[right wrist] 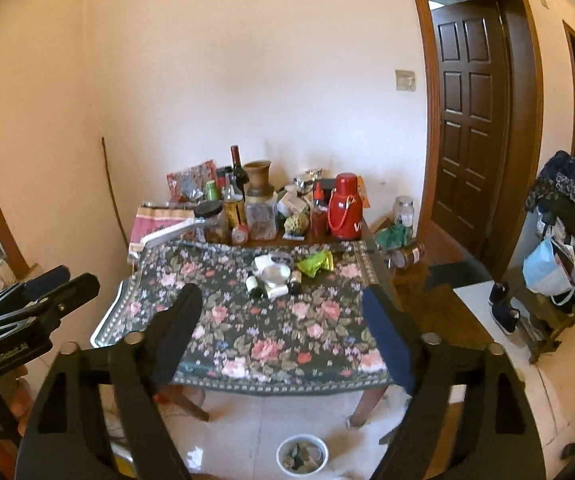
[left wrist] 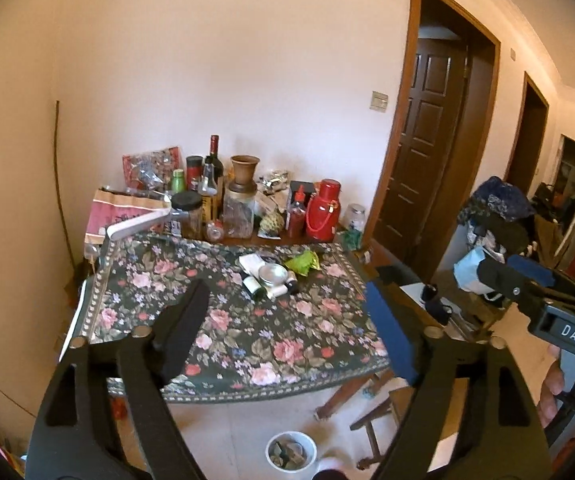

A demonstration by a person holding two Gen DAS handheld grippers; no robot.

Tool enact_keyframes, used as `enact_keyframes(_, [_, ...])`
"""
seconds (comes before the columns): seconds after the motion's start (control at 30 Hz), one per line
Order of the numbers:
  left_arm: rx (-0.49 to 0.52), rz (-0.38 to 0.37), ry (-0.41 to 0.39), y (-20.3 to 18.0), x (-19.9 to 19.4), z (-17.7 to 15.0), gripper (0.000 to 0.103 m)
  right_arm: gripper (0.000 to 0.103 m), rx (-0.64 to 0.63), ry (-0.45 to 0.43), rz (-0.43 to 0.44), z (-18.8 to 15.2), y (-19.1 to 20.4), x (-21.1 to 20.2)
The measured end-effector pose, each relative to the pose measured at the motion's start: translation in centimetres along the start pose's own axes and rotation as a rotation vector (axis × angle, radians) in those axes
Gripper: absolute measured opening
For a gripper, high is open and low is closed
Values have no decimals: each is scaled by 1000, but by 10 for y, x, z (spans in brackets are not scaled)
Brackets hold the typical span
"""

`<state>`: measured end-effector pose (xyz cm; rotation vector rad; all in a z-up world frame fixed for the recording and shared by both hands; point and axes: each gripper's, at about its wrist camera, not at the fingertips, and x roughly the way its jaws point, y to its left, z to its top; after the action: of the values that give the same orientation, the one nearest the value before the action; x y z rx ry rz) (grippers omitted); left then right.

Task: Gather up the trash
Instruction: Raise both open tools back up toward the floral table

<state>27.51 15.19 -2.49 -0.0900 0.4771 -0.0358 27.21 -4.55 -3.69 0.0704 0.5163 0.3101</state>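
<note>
Both claws stand wide and hold nothing: the left claw [left wrist: 287,312] and the right claw [right wrist: 283,316] each point down across the table [right wrist: 247,344] from well back, with only the flowered cloth seen between their fingers. In the right view the left claw also shows at the left edge, and it looks empty there too.

The trash sits in one small heap near the middle of the table's far half: a green wrapper [left wrist: 303,263], crumpled white paper [left wrist: 253,261], a round tin lid [left wrist: 272,273] and some small bottles [left wrist: 254,286]. A white bin [left wrist: 291,455] stands on the floor below the near edge of the table, already holding scraps.

The step in hand looks like the approach. To do it well, I would take the light pieces at the heap's edge first, the wrapper for one, pinching it by a raised fold so that the lid and bottles are not knocked about. Keep clear of the jars [left wrist: 239,212] crowded along the wall; they do not look like trash.

Counted: two claws, one bin, one green wrapper, one lid, one red flask [left wrist: 323,210]. The small bottles number perhaps three or four; they overlap too much to be sure.
</note>
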Motion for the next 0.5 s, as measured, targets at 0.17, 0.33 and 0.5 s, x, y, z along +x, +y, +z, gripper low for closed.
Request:
enact_keyframes(0.17, [-16,45,-2,-6,25,9,93,85,-29,-5,10,12,-11,20])
enact_keyframes(0.33, [-28,76,27,-21,66,26,93,85,-68,7,28,32,-31,50])
enact_keyframes(0.5, [-55,117,28,-35,102,45,93,85,-78,47,75,52,-54,79])
